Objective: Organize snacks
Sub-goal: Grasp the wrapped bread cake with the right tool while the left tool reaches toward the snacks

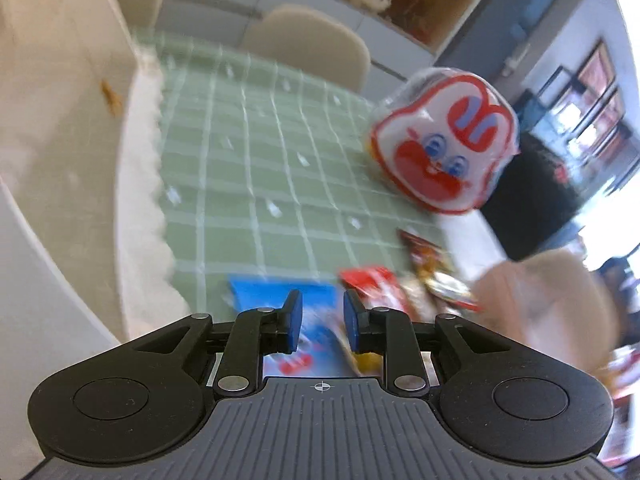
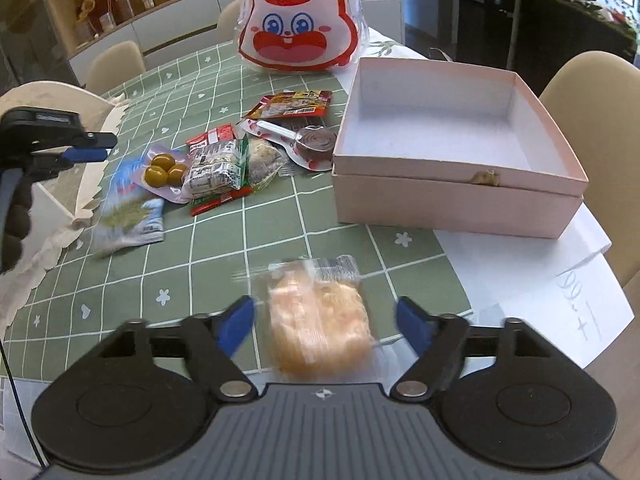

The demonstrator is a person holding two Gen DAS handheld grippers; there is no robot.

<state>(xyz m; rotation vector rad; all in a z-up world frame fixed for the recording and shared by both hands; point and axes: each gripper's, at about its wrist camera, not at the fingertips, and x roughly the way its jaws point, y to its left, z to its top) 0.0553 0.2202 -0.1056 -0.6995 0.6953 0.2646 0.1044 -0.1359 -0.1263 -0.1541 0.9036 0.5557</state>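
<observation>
Right tool (image 2: 325, 322) spread wide around an orange snack pack (image 2: 320, 320) near the tabletop (image 2: 200, 264) edge; left tool (image 1: 321, 320) unclenched, grasping nothing, above a blue packet (image 1: 264, 292)

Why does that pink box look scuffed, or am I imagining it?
You're not. The box has a small brownish torn-looking spot on its front rim. Otherwise, the snacks just lie in a loose overlapping heap beside it, unsorted; nothing looks spilled.

Bare bench (image 2: 328, 224) lies between the snack pile (image 2: 224, 168) at left and the box (image 2: 452, 196) at right.
</observation>
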